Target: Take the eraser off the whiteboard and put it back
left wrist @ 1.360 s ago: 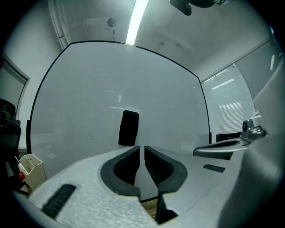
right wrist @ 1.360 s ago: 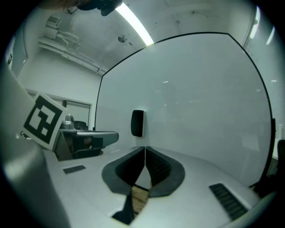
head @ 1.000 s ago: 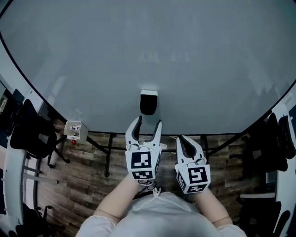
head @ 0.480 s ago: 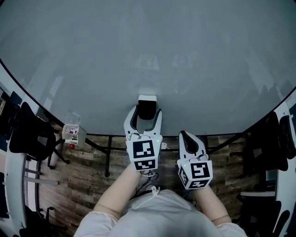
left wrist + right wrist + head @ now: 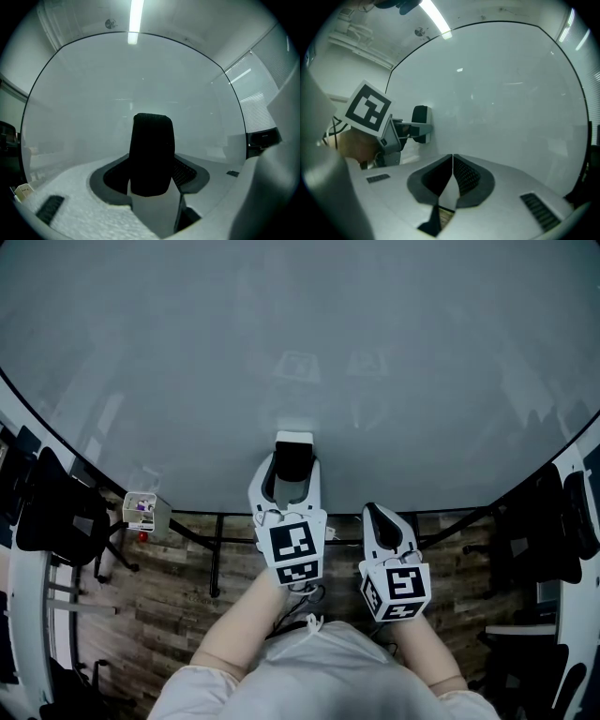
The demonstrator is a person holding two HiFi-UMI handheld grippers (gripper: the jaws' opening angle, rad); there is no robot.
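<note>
The eraser (image 5: 295, 454) clings to the whiteboard (image 5: 403, 352) just beyond its near edge, with open board left, right and far. We see it black, white-backed. Our left gripper (image 5: 292, 471), jaws just closing, clamps it; the right gripper (image 5: 376, 515) is pinched together.

**The whiteboard in front of you, with one eraser on it**

Your whiteboard (image 5: 300, 334) stood upright on a dark stand (image 5: 217, 554) over a wood-plank floor (image 5: 169, 606). You had the eraser (image 5: 296, 456), black with a white end, sitting flat against the board's face just above its lower edge, about midway between the left and right edges. A small white box (image 5: 142, 510) sat just under that lower edge, toward the left corner.
</note>
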